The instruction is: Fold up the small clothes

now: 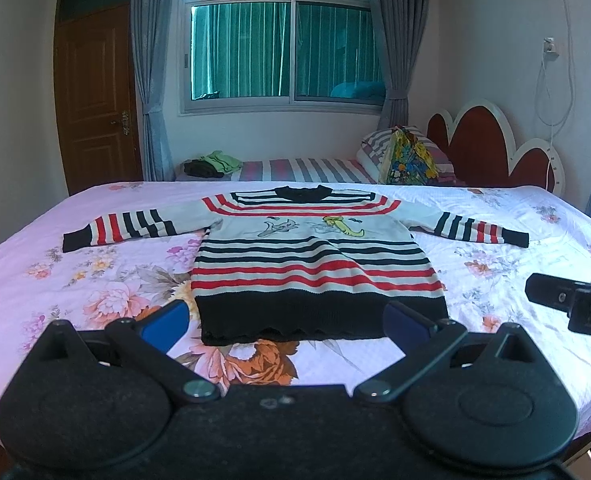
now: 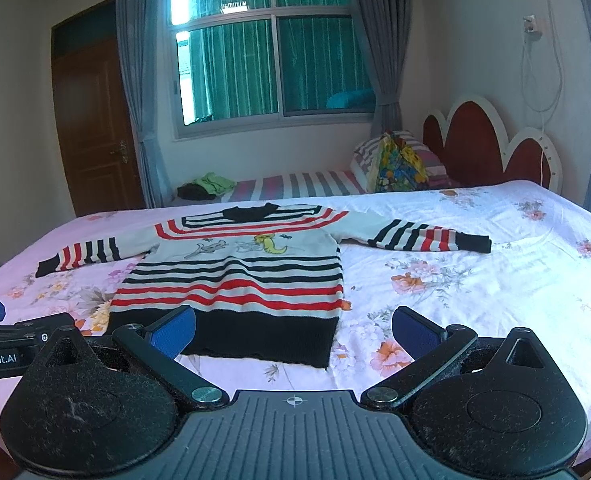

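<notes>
your left gripper (image 1: 286,326) sits lowest in its own view, blue pads spread wide with nothing between them, poised at the near edge of the bed (image 1: 95,280) just short of the sweater (image 1: 315,276). your right gripper (image 2: 294,330) is the same: pads apart, empty, its left pad in line with the sweater's black hem and its right pad over bare floral sheet.

each camera catches only a cut-off piece of the other tool. the left view shows a black body at its right edge with lettering sliced by the frame; the right view shows a black bar at its left edge with a partial label ending in "robot.ai" and a bit of blue pad. neither scrap lets you judge that tool's opening.

the sweater lies flat, front up, on the pink floral sheet. its long axis runs away from you: black hem nearest, dark collar farthest. both sleeves stretch out sideways, black cuffs at the ends. the small printed figures on the chest are too fine to make out. from the left view it looks centred; from the right view it sits left of centre, with more open sheet to the right.

beyond, a striped second bed (image 1: 303,170) carries a green-and-dark clothes pile (image 1: 211,164), a pillow and a colourful bag (image 1: 409,158), then the red headboard (image 1: 491,144), window (image 1: 279,48) and door (image 1: 95,96).
</notes>
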`<state>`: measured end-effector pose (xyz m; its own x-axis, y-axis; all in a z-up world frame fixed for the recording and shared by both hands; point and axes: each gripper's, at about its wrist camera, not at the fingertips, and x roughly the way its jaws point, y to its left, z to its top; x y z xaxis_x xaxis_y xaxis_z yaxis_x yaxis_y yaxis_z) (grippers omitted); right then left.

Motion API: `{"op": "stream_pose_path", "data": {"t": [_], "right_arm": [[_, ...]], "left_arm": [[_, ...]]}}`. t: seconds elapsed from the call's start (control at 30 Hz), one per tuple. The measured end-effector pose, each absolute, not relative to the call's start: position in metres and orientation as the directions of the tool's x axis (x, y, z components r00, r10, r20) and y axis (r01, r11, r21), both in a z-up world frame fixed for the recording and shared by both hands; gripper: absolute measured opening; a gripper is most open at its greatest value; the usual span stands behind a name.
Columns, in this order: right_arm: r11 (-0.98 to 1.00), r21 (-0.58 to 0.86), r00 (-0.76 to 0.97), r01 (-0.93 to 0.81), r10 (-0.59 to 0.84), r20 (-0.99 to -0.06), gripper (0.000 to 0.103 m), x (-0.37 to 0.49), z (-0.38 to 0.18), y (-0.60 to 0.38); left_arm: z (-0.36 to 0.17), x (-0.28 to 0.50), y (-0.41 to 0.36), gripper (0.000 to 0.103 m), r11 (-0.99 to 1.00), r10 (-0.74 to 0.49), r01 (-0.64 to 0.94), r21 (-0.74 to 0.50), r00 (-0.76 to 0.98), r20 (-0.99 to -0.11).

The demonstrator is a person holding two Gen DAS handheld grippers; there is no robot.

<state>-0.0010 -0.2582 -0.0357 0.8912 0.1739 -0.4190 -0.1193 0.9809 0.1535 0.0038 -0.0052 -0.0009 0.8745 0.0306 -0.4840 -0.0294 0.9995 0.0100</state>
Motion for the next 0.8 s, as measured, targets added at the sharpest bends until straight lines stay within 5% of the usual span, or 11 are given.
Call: {"op": "stream_pose_path", "data": {"t": [0.5,0.8], "right_arm": [[0.976,0.173,0.889,-0.132,0.194,-0.415,0.103,-0.003,-0.035,-0.261],[0.963,0.265,0.922,-0.05,0.146,-0.358,0.103,0.005,-0.036,-0.305]], "left_arm": [[-0.001,0.002,-0.01,0.103,1.0,0.028,-0.029,0.004,0.872,-0.489],[-0.001,0.029,-0.002,0.103,0.993,-0.038,-0.021,-0.115,0.872,-0.489]]}}
